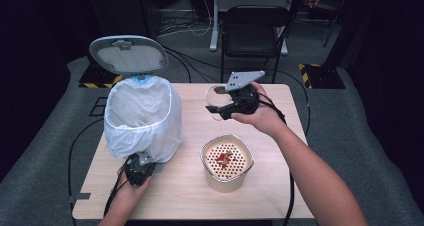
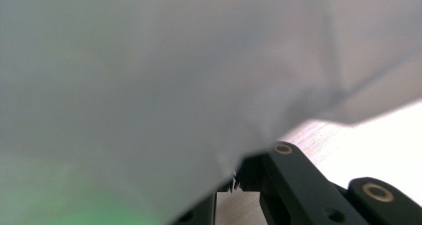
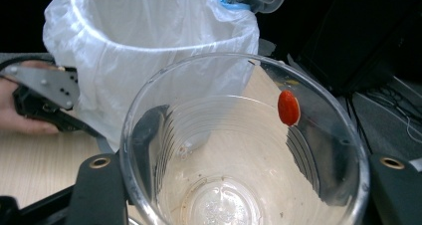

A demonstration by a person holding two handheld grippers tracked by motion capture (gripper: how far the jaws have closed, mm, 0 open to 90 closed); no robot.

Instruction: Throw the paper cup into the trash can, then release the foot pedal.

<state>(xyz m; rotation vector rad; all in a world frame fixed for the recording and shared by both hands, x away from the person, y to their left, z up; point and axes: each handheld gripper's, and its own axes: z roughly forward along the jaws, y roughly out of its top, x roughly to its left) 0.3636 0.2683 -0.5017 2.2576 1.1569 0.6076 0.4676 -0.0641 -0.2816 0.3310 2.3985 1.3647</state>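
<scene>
Plastic, clear and thin-walled, makes up the cup [image 3: 244, 150] that the right gripper [image 1: 223, 107] has clamped between its jaws, one jaw on each side of the wall just below the rim, as the right gripper view shows. In the high view the cup [image 1: 216, 103] hangs in the air above the far middle of the tabletop [image 1: 270, 186], tipped on its side, between the bin [image 1: 142, 118] and the strainer bowl [image 1: 227, 161]. I judge it very light and easily squashed: the ribbed wall gives some stiffness, but a hard squeeze would buckle the mouth, so the hold near the rim should stay gentle. The wet, smooth surface looks slippery. One red berry [image 3: 288, 107] sticks to the inner wall near the rim, and it probably needs a shake or a steep tilt over the bin to come off. More red bits [image 1: 225, 157] lie on the strainer's perforated insert. The bin's white bag [image 1: 125, 106] is soft, loose film that will not hold the bin steady by itself; its lid [image 1: 128, 53] stands open behind. The left gripper [image 1: 139, 168] sits at the bin's near base, and in the left gripper view its jaws stand together with a fold of the bag [image 2: 149, 85] draped over and apparently pinched between them. That pinch seems meant to anchor the bin, which looks light enough to tip.
</scene>
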